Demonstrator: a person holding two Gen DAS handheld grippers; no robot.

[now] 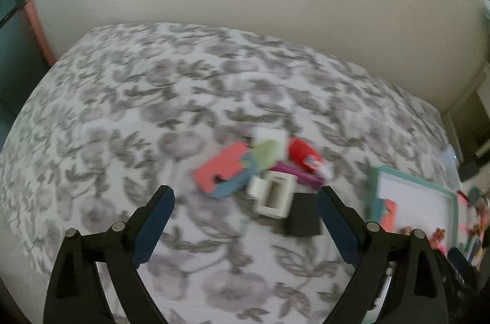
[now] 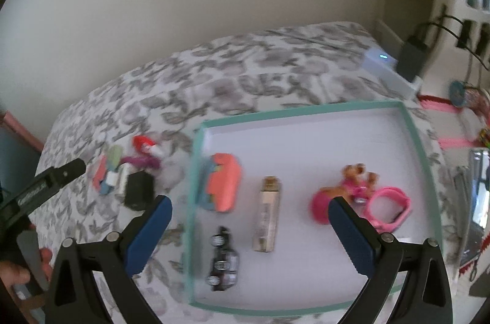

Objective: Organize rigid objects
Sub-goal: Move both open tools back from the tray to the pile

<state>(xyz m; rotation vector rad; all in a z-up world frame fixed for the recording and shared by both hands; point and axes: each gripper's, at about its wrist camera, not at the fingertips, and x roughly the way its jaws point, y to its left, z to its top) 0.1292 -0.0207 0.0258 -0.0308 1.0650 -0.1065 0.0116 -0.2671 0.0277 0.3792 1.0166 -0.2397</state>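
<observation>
rigid objects lie heaped on the floral bedspread (image 1: 153, 109) left of the teal-rimmed tray (image 2: 412, 140). both the left gripper (image 1: 246, 195) and right gripper (image 2: 249, 206) are spread, empty. the black block (image 1: 303, 213), judged light and stiff, is best pinched across flat sides.

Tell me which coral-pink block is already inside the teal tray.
The coral block by the tray's left rim, atop a blue piece. The other coral block lies in the bedspread pile.
</observation>
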